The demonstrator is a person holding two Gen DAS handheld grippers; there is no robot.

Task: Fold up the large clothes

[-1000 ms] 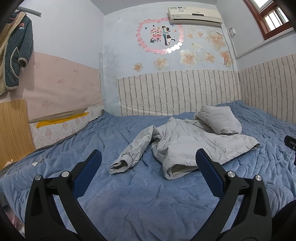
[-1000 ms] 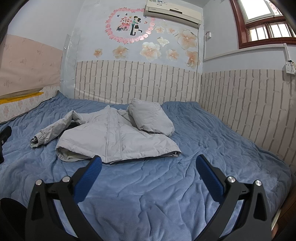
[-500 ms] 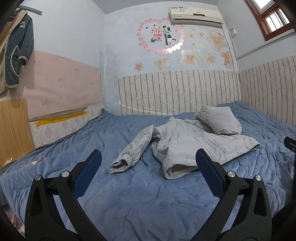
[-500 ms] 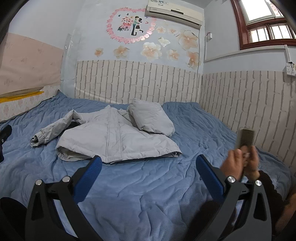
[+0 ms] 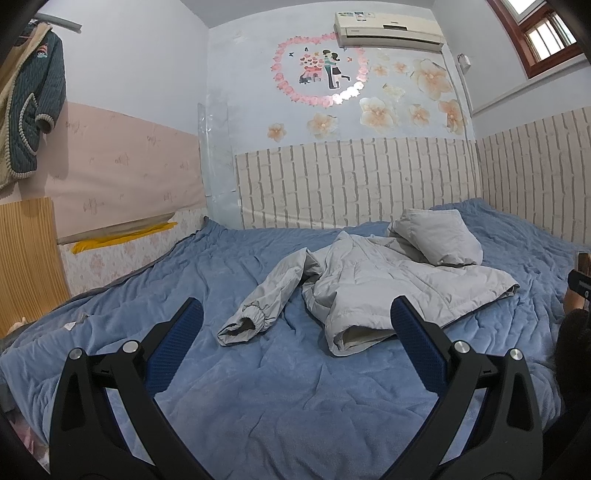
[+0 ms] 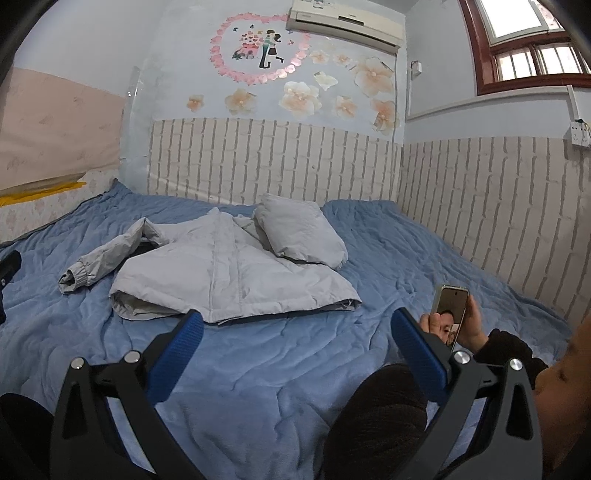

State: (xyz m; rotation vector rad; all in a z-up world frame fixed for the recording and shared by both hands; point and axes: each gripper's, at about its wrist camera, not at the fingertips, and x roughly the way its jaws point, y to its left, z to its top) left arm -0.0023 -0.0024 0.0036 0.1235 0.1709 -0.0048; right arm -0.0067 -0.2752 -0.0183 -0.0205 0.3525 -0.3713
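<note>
Blue-quilted bed (image 5: 258, 387), brick-patterned wall panels (image 6: 277, 158), air conditioner (image 5: 388, 27), wood-framed window (image 6: 532, 44).

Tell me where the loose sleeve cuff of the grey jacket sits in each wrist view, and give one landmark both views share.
Left wrist: the sleeve cuff lies just left of centre on the blue blanket, left of the jacket body.
Right wrist: the sleeve cuff lies at the far left, again left of the jacket.
Shared landmark: the heart sticker on the back wall.
</note>
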